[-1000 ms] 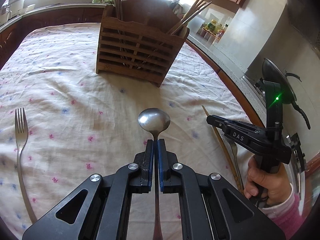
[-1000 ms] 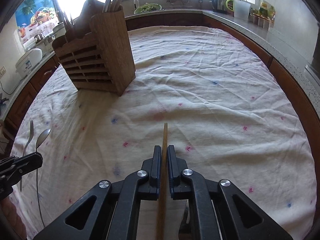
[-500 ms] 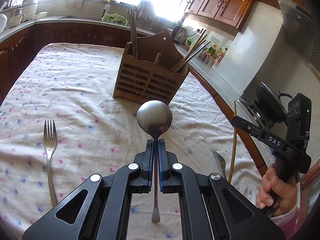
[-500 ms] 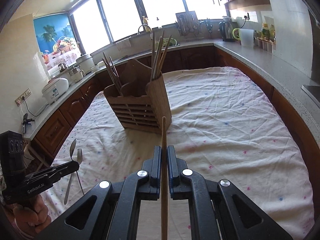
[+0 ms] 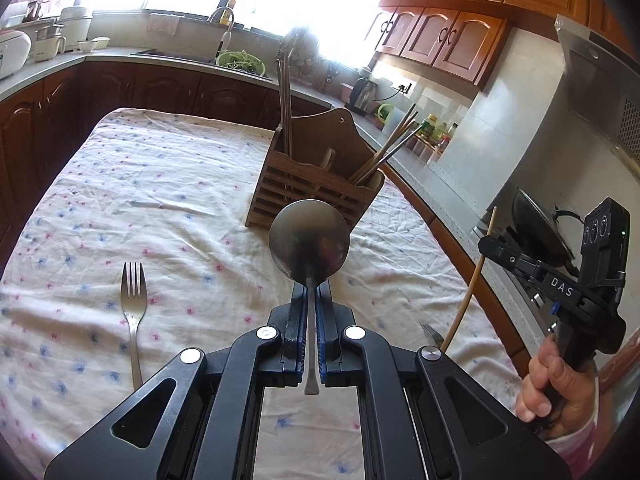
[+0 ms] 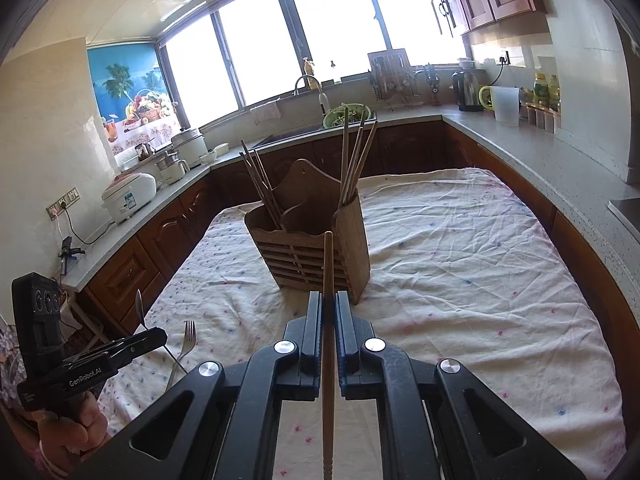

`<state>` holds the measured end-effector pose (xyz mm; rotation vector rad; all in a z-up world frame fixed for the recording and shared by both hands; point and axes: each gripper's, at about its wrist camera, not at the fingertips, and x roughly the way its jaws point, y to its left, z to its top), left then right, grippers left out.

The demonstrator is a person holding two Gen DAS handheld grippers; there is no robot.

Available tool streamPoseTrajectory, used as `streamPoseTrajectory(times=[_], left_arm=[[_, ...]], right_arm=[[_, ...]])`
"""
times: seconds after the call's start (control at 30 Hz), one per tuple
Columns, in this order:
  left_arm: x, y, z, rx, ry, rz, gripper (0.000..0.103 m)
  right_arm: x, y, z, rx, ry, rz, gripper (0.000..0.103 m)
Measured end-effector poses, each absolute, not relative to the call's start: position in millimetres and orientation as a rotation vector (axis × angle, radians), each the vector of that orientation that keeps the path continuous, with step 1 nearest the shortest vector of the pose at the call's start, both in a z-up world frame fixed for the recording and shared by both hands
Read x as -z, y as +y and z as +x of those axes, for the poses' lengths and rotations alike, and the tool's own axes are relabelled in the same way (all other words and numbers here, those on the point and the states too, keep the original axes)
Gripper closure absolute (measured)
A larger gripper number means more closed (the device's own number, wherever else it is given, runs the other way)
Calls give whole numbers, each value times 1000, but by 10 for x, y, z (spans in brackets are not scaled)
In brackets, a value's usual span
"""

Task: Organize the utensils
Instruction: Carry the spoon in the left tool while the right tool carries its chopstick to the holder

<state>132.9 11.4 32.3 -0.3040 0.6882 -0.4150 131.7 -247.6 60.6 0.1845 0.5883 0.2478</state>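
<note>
My left gripper (image 5: 311, 292) is shut on a metal spoon (image 5: 309, 236), bowl up, held above the tablecloth in front of the wooden utensil holder (image 5: 316, 192). My right gripper (image 6: 328, 300) is shut on a wooden chopstick (image 6: 328, 272) that points up toward the holder (image 6: 316, 256). The holder has several chopsticks standing in its compartments. A fork (image 5: 134, 312) lies on the cloth to the left. Another fork's tines (image 5: 431, 332) show at the right, partly hidden by my left gripper. The right gripper with its chopstick (image 5: 472, 276) also shows in the left wrist view.
The table (image 6: 460, 264) is covered with a white flowered cloth. Kitchen counters run around it, with a sink (image 6: 308, 124), a rice cooker (image 6: 128, 196), a kettle (image 6: 466, 90) and a wok on the stove (image 5: 540, 224).
Both grippers have risen from the cloth, lifting the spoon and the chopstick with them. The views have tilted up toward the holder and the kitchen.
</note>
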Motion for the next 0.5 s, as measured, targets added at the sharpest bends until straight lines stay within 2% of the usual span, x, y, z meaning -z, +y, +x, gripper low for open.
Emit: streamPoseTrajectory(times=[0.5], left_arm=[[-408,212,1399,402,658,-308,100]], right_arm=[[-746,-2416,1368,-272,549,186,97]])
